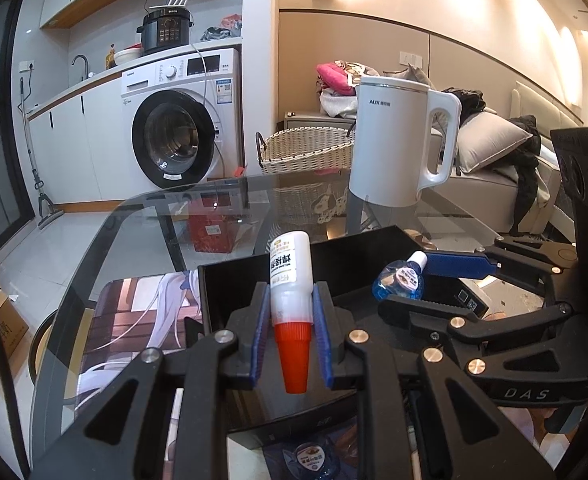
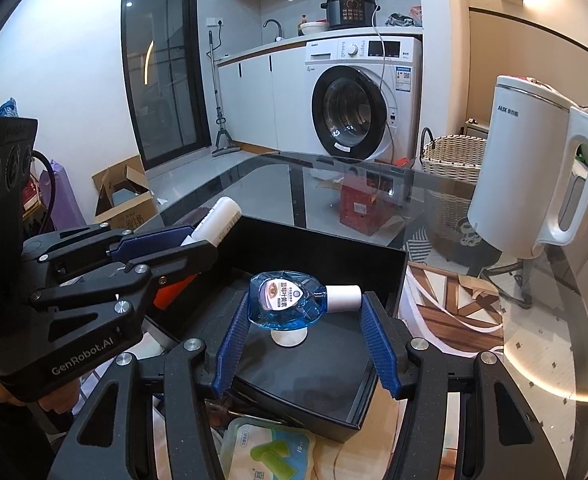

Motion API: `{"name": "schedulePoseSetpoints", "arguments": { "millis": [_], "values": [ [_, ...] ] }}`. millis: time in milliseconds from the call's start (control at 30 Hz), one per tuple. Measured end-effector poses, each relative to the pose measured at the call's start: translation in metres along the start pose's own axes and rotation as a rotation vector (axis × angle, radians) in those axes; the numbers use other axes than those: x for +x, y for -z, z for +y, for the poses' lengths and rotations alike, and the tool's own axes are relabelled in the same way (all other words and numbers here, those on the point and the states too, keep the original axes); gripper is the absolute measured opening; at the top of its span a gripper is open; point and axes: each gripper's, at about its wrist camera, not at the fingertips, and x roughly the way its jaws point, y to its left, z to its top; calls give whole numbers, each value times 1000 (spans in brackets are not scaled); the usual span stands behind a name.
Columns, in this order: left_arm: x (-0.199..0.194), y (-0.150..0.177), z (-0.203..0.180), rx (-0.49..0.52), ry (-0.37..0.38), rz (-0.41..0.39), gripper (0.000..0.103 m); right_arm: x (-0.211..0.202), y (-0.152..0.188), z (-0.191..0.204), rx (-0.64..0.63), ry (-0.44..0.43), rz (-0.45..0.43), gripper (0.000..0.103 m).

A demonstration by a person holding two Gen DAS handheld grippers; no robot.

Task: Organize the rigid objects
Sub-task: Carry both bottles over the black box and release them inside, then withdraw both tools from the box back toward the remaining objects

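We work over a glass table (image 1: 221, 204) with a white kettle (image 1: 398, 140) standing at its far side and a black box (image 2: 322, 248) near us; the box is where both bottles seem bound.

The relation that matters is between each bottle and the box floor below it. In the right wrist view, the blue bottle (image 2: 289, 300) lies crosswise between the blue pads (image 2: 233, 336) of our right gripper (image 2: 304, 340), its long axis running left to right, its white cap (image 2: 344, 298) pointing toward the right-hand pad. The jaws stand spread: the bottle's base seems to touch the left pad, while the cap end sits just shy of the right one, so we cannot tell whether it is lightly carried or already resting. It sits over a pale round disc (image 2: 289, 336) on the box floor, well inside the walls.

Our left gripper (image 1: 291, 336) is pressed together on the white bottle (image 1: 289, 276), pinching it low on the body. Its long axis runs straight along the fingers, the orange cap (image 1: 291, 354) pointing back toward us and the flat base pointing away. From the right wrist view this bottle hangs over the box's left wall, to the left of the blue bottle and higher up.

We judge the right hand nearer to finishing; the left needs to travel inward and down.
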Motion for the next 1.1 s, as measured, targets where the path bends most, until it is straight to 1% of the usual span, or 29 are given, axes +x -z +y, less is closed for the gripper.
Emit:
{"name": "schedulePoseSetpoints", "arguments": {
  "millis": [567,667,767,833,867,933,967,1033,1067,1100],
  "values": [
    [15,7,-2,12,-5,42,19,8,-1,1,-20,15,9,57],
    [17,9,0,8,-6,50,19,6,0,3,-24,5,8,57],
    [15,9,0,5,-5,49,20,4,0,3,-25,14,1,59],
    [13,10,0,4,-4,47,20,0,1,2,-18,15,-11,69],
    [12,10,0,5,-2,46,20,-3,1,1,-14,16,-22,72],
    [8,9,1,2,4,44,21,-10,1,1,-10,13,-37,86],
    [7,9,2,1,5,44,24,-14,1,0,-3,16,-48,89],
    [-1,8,4,-10,-2,32,42,-22,1,-2,5,22,-64,96],
    [-5,7,5,-17,-4,25,57,-25,2,-3,10,25,-69,98],
    [-10,7,7,-27,-2,14,57,-28,2,-3,14,27,-73,99]
  ]
}}
